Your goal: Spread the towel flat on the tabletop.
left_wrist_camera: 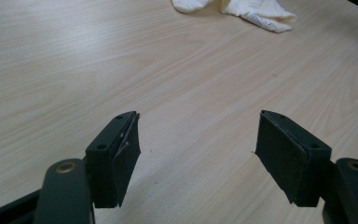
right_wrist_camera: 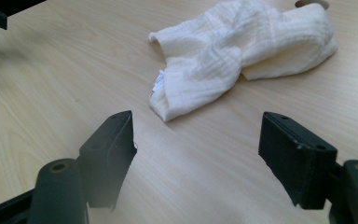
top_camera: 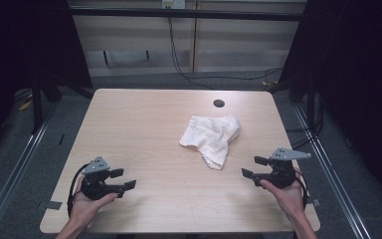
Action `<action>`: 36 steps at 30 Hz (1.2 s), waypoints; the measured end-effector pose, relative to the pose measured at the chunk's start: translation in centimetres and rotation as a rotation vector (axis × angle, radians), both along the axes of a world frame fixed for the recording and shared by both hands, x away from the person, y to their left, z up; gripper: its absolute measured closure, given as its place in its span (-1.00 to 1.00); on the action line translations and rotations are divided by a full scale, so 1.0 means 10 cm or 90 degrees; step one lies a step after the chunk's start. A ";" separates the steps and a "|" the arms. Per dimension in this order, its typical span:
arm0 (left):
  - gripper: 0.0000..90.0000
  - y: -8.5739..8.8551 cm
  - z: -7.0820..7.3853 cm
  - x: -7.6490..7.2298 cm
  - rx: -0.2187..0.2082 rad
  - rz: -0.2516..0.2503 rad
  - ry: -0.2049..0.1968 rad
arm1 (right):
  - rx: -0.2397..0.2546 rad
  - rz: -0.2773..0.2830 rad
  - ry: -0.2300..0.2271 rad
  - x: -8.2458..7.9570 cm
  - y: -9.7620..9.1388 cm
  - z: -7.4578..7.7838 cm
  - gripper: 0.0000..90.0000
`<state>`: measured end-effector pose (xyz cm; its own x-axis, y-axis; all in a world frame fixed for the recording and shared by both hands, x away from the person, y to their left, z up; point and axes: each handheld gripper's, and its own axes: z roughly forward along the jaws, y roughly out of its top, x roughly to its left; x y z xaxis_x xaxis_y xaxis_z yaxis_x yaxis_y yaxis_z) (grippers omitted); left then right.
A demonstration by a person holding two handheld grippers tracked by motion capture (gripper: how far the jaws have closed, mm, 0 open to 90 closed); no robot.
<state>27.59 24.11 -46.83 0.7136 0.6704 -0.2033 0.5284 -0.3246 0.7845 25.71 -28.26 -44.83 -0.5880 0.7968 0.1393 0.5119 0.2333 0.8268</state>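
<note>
The crumpled cloth (top_camera: 211, 138) lies mid-tabletop (top_camera: 144, 124), at one o'clock from the left claw (top_camera: 124, 179) and eleven from the right claw (top_camera: 252, 167) (both gaping, empty). Likely soft, light, floppy: pinch a raised fold.

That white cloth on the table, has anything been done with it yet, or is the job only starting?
Only starting, it seems. The white cloth lies crumpled in a heap on the table, untouched. The left gripper and right gripper are both open and empty, apart from the cloth on either side. Reaching, grasping and whatever handling follows all look left to do.
</note>
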 end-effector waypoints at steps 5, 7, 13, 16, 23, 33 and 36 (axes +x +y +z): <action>-0.32 0.00 0.02 -0.03 -0.011 -0.001 -0.010 | -0.013 0.005 0.011 0.14 0.05 0.00 -0.24; -0.32 0.00 0.03 -0.03 -0.018 -0.004 -0.009 | -0.022 0.007 0.015 0.20 0.08 -0.01 -0.24; -0.31 -0.03 0.02 -0.02 -0.014 -0.011 -0.007 | 0.011 0.019 0.014 0.33 0.07 0.07 -0.21; -0.31 -0.05 0.01 -0.02 -0.012 -0.016 -0.006 | 0.005 0.016 0.011 0.41 0.10 0.12 -0.21; -0.31 -0.04 0.01 -0.02 -0.016 -0.023 -0.004 | -0.013 0.042 0.036 0.66 0.28 0.02 -0.18; -0.34 -0.07 0.01 -0.03 -0.015 -0.052 -0.006 | -0.048 0.048 0.043 0.99 0.34 0.06 -0.17; -0.34 -0.06 0.01 -0.03 -0.018 -0.047 -0.007 | -0.046 0.050 0.048 1.08 0.34 0.05 -0.19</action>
